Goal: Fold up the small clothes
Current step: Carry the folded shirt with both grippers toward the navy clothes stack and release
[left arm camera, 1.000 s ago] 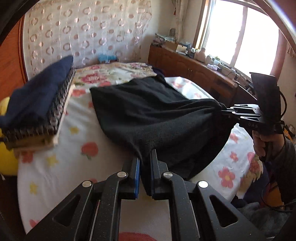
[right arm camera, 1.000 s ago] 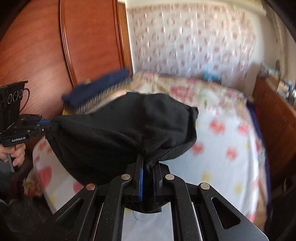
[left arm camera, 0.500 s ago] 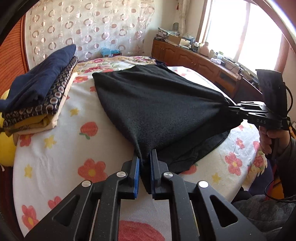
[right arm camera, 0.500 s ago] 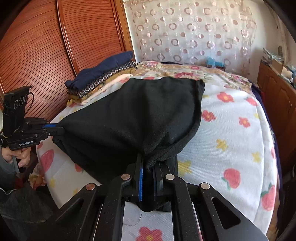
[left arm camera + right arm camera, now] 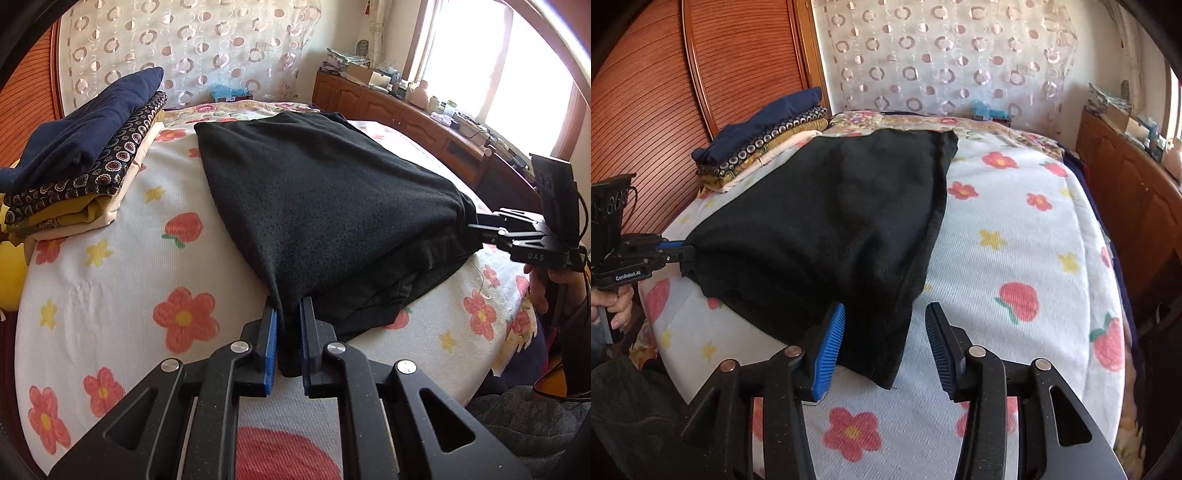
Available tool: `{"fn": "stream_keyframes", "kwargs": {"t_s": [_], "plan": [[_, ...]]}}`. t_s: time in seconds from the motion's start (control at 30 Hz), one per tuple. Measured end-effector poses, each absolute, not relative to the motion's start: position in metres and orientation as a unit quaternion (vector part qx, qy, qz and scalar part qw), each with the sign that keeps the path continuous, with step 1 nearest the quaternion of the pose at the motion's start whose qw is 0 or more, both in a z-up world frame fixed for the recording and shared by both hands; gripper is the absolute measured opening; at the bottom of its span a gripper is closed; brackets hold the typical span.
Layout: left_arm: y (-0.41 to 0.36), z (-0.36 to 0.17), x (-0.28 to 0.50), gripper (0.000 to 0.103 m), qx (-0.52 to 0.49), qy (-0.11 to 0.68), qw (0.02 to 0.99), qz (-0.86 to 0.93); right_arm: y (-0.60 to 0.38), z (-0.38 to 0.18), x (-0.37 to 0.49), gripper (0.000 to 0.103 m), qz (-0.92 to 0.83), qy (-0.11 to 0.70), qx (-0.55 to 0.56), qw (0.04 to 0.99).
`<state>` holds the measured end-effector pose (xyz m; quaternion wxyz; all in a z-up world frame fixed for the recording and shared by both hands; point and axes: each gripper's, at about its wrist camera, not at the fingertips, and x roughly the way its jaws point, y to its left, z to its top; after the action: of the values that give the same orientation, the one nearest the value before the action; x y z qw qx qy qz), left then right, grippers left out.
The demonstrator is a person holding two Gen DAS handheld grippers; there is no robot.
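Note:
A black garment [image 5: 317, 206] lies folded over on itself on the flowered bed sheet [image 5: 110, 295]; it also shows in the right wrist view [image 5: 827, 229]. My left gripper [image 5: 288, 332] is shut on its near left corner, low over the sheet, and shows at the left of the right wrist view [image 5: 683, 253]. My right gripper [image 5: 884, 332] is open, its jaws wide apart around the garment's near right corner, which lies loose on the sheet. In the left wrist view the right gripper [image 5: 476, 225] sits at the garment's right corner.
A stack of folded clothes [image 5: 85, 147] with a navy piece on top sits at the bed's left side, by the wooden headboard [image 5: 683, 92]. A wooden sideboard [image 5: 406, 114] with clutter runs under the window on the right. A patterned curtain [image 5: 942, 59] hangs behind.
Both grippers brought the garment's lifted edge down toward me onto the bed, folding it over. My right gripper has opened and let go of its corner; the left stays shut.

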<state>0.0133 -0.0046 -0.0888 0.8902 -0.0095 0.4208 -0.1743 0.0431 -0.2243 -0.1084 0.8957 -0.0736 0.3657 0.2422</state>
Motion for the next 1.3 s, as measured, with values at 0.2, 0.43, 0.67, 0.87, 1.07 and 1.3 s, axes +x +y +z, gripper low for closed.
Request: {"fn": "stream_keyframes", "kwargs": {"t_s": [0.2,0.43,0.67,0.87,1.07,1.3], "plan": [[-0.004,-0.091,0.014,0.011,-0.012,0.427,0.887,-0.177,-0.2,-0.117,0.04,0.05,0.268,0.375,-0.099,0.882],[0.005,-0.058,0.018,0.009,-0.038,0.383,0.9,-0.204,-0.183,-0.112,0.046,0.009,0.315,0.355,-0.11,0.873],[0.013,-0.001,0.071,0.008,-0.052,0.328,0.924,-0.189,-0.201,-0.047,0.071,0.009,0.335,0.273,-0.033,0.901],[0.021,0.011,0.147,0.008,-0.065,0.33,0.929,-0.152,-0.194,-0.018,0.139,0.009,0.317,0.253,-0.03,0.914],[0.027,0.007,0.193,0.007,-0.067,0.343,0.929,-0.121,-0.165,-0.023,0.206,0.009,0.31,0.267,-0.042,0.912],[0.025,-0.002,0.215,0.007,-0.058,0.352,0.928,-0.107,-0.147,-0.032,0.281,0.009,0.311,0.29,-0.046,0.904]]}}
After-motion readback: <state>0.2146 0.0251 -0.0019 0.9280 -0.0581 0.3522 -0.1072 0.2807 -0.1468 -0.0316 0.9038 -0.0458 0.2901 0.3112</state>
